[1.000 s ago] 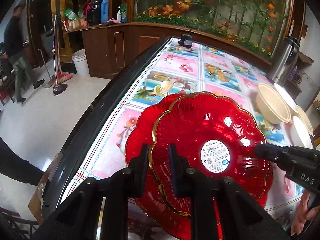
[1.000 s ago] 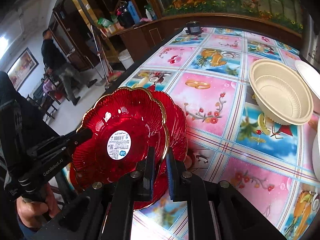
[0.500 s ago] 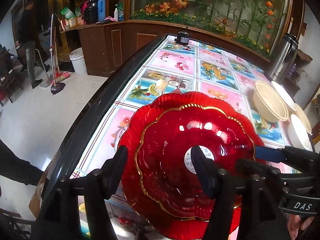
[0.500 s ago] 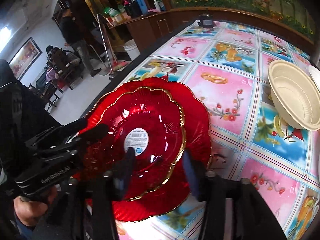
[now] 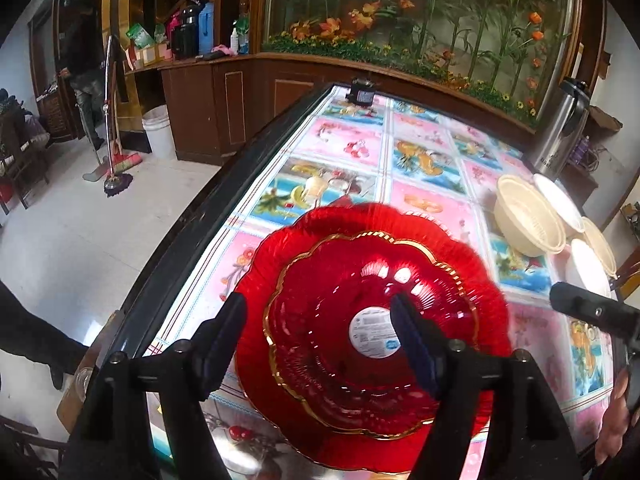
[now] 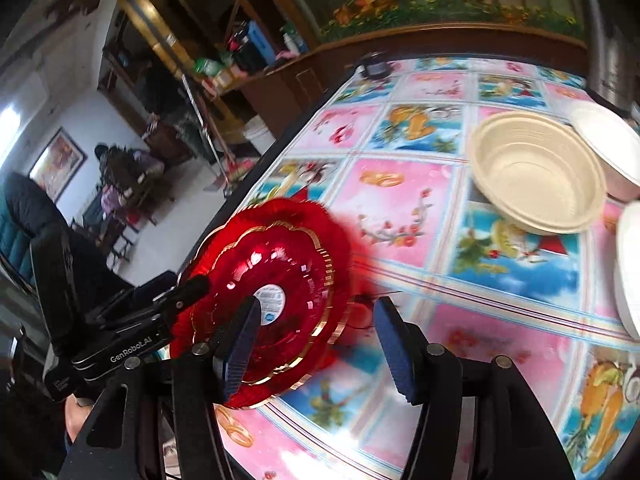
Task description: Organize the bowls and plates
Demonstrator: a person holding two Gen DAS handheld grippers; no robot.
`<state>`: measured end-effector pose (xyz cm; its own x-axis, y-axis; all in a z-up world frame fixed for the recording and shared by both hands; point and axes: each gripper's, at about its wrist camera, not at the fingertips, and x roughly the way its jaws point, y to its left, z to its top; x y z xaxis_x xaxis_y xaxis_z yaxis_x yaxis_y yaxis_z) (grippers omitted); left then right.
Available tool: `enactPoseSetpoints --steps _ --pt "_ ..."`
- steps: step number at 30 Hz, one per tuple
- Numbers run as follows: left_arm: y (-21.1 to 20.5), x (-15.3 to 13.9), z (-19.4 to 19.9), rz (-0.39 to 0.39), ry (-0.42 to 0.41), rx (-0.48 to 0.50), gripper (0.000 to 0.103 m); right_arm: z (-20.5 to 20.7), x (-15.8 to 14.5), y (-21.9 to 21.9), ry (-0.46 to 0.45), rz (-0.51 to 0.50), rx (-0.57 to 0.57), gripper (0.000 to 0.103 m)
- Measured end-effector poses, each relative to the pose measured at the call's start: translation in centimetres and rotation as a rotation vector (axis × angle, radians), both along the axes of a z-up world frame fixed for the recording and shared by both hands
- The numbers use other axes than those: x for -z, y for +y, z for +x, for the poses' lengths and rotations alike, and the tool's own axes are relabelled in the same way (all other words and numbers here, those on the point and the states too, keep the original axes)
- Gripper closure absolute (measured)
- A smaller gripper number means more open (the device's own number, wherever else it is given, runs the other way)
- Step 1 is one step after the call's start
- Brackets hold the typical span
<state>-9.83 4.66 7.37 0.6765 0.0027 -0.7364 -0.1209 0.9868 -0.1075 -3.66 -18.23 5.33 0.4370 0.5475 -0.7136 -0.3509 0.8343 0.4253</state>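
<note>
Two red plates (image 5: pixel 372 320) lay nested on the table (image 5: pixel 424 152); we had just spread both jaws wide, left gripper (image 5: pixel 320 340) and right gripper (image 6: pixel 316 344) empty, bowls (image 6: pixel 536 172) beyond the plates still unsorted.

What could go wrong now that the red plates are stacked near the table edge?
1. The red plates sit close to the table edge; a bump from either gripper might push them off.
2. The left gripper and right gripper, whose jaws have just been opening, hang open above the plates; a finger could catch the gold rim.
3. The cream bowl crowds the white bowls; reaching there risks knocking one.
</note>
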Motion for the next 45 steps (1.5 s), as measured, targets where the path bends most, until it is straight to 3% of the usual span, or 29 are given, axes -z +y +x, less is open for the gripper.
enactPoseSetpoints --steps 8,13,19,24,25,26,27,28,31,39,43,44,45 --pt "-3.8 -2.1 -0.1 0.011 -0.042 0.082 0.029 -1.1 -1.0 -9.9 -0.016 0.076 0.195 0.040" --pt "-8.0 -2.6 -0.2 0.018 -0.053 0.190 0.029 -3.3 -1.4 -16.6 -0.044 0.055 0.345 0.040" --pt "-13.3 -2.3 0.0 0.019 -0.042 0.323 0.029 -4.1 0.2 -23.3 0.004 0.036 0.526 0.040" --pt "-16.8 -1.5 -0.1 0.020 -0.018 0.413 0.029 -2.4 1.9 -25.3 0.036 0.027 0.596 0.040" --pt "-17.2 -1.3 -0.2 0.021 -0.014 0.423 0.029 -2.2 2.2 -25.3 0.037 0.023 0.596 0.041" --pt "-17.6 -1.1 -0.2 0.022 -0.009 0.433 0.029 -1.6 2.6 -25.2 0.042 -0.006 0.598 0.048" --pt "-17.9 -1.0 -0.3 0.024 -0.006 0.444 0.029 -1.1 3.0 -25.3 0.053 -0.020 0.605 0.058" --pt "-18.4 -0.8 -0.3 0.027 -0.001 0.458 0.029 -0.8 3.5 -25.5 0.072 0.000 0.607 0.076" --pt "-19.1 -0.3 -0.2 0.026 0.017 0.480 0.029 -0.7 4.1 -25.6 0.090 0.033 0.580 0.090" --pt "-20.5 0.9 0.5 -0.058 0.050 0.542 0.029 -4.2 3.0 -22.7 0.121 0.038 0.375 0.093" --pt "-21.9 1.6 0.8 -0.062 0.052 0.577 0.030 -5.3 3.1 -21.0 0.128 0.020 0.290 0.092" --pt "-22.3 1.8 0.9 -0.052 0.054 0.582 0.033 -5.4 3.1 -20.7 0.119 0.001 0.283 0.092" --pt "-22.6 2.0 0.9 -0.043 0.057 0.584 0.044 -5.5 3.0 -20.5 0.108 -0.020 0.280 0.092"
